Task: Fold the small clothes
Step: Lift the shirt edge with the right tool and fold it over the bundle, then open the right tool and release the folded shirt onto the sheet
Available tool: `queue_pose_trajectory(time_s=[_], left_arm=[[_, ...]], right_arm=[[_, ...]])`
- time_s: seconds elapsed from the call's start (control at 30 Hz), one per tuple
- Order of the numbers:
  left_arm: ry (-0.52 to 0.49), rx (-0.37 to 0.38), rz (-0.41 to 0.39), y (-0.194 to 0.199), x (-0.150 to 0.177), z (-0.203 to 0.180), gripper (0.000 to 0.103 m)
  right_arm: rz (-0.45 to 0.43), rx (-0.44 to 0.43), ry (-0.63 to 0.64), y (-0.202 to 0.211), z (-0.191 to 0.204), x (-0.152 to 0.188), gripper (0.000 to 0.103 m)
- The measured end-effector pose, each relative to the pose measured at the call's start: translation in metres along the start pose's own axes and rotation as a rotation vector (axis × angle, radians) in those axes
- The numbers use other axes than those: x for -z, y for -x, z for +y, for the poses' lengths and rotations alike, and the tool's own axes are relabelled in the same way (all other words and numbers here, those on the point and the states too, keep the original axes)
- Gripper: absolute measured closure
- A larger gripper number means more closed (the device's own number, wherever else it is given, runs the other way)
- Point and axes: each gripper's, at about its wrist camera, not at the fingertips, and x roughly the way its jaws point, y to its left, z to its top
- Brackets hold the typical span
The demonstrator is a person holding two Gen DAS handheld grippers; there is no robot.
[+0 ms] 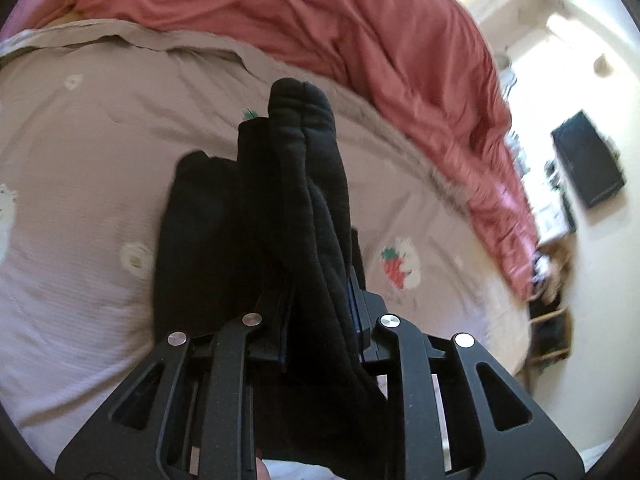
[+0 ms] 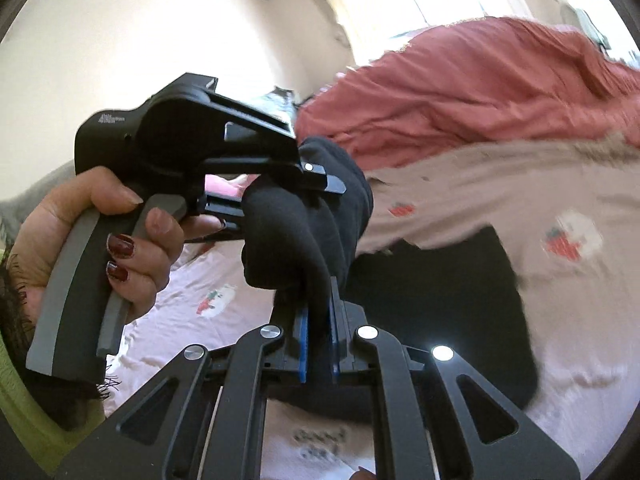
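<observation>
I have both tongs clamped on the same black sock [image 1: 308,184], held up off the bed [image 1: 80,184]. It is soft, thick knit, bunched into rounded, ribbed folds. My left tongs [image 1: 316,280] pinch it along its length, so in the left wrist view its long axis runs straight away from me, the rounded end pointing toward the pink duvet [image 1: 360,32]. In the right wrist view the right tongs [image 2: 318,332], with blue pads, grip the lower end, and the sock rises from them to the left tongs [image 2: 320,184], held by a hand [image 2: 92,240]. Below lies a flat black cloth [image 2: 440,292] on the lilac, finely crinkled, strawberry-print sheet [image 2: 568,208].
</observation>
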Motion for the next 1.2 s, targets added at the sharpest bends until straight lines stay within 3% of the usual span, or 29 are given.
queue_pose_trajectory(time_s=[0.1,0.13,0.17,0.23,0.33,0.4,0.6,0.63,0.77,0.83,0.93,1.1,1.2], left_arm=[[-0.012,-0.02,0.034,-0.027,0.011,-0.013,0.087],[0.004,-0.003,0.041,-0.036,0.014,-0.014,0.081],[0.02,0.024,0.05,-0.043,0.017,-0.013,0.062],[0.06,0.122,0.086,-0.054,0.023,-0.011,0.04],[0.041,0.164,0.042,-0.045,0.031,-0.001,0.04],[0.026,0.144,0.001,-0.034,0.038,0.008,0.04],[-0.148,-0.218,-0.158,-0.005,0.066,0.037,0.041],[-0.171,-0.243,-0.157,-0.008,0.072,0.039,0.041],[-0.218,-0.245,-0.078,-0.032,0.094,0.048,0.041],[-0.196,-0.212,-0.095,-0.032,0.099,0.054,0.041],[-0.154,-0.168,-0.092,-0.03,0.098,0.06,0.041],[-0.201,-0.176,-0.106,-0.021,0.106,0.056,0.04],[-0.228,-0.184,-0.11,-0.016,0.111,0.054,0.038]], right_arm=[[0.026,0.011,-0.096,0.006,-0.029,0.013,0.096],[0.033,0.02,-0.117,0.006,-0.034,0.016,0.096],[0.043,0.025,-0.14,0.007,-0.041,0.02,0.096],[0.075,0.048,-0.203,0.007,-0.058,0.029,0.096],[0.116,0.084,-0.281,0.01,-0.082,0.043,0.096],[0.142,0.069,-0.316,0.012,-0.092,0.052,0.095],[0.164,0.083,-0.25,0.019,-0.085,0.056,0.091],[0.169,0.091,-0.245,0.022,-0.084,0.056,0.09],[0.137,0.169,-0.205,0.041,-0.086,0.044,0.085],[0.106,0.186,-0.187,0.05,-0.087,0.033,0.073],[0.077,0.189,-0.137,0.05,-0.085,0.011,0.065],[0.195,0.118,-0.131,-0.001,-0.089,-0.02,0.061],[0.288,0.135,-0.155,-0.039,-0.098,-0.03,0.061]])
